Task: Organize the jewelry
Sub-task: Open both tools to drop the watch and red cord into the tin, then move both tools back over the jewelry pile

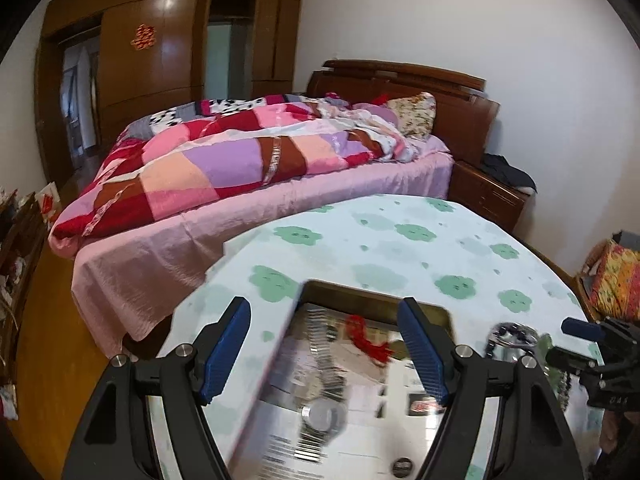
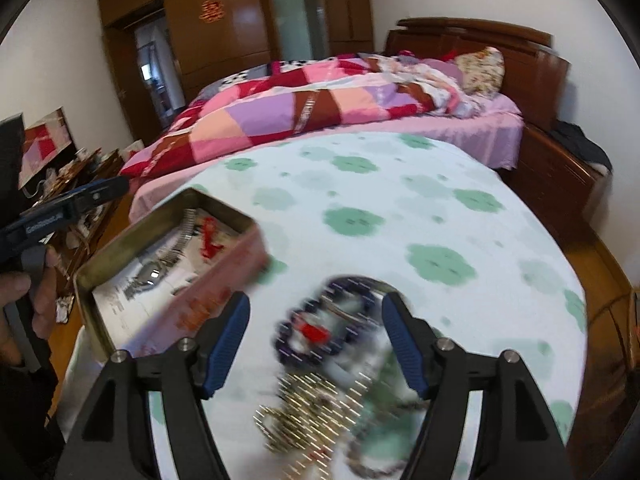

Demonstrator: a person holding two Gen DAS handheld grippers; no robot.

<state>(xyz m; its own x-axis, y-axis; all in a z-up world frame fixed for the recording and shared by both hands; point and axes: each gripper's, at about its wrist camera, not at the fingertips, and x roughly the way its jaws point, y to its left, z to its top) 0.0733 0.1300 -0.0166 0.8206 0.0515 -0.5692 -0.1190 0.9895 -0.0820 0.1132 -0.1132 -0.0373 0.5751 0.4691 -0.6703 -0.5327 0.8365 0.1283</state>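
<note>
both claws are held wide and empty, the right claw [image 2: 314, 344] over a blurred heap of beads and chains [image 2: 320, 364] on the surface [image 2: 400, 200], the left claw [image 1: 326, 350] over the tin [image 1: 372, 300] where a watch [image 1: 324, 400] is laid, the bed [image 1: 240, 168] seen beyond.

red double-happiness sign — perhaps — wardrobe [image 1: 160, 40]

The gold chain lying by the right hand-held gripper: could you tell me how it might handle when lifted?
The gold chain is probably floppy: it lies in loose coils. It may snag the dark bead bracelet heaped against it. Blur hides finer detail.
</note>
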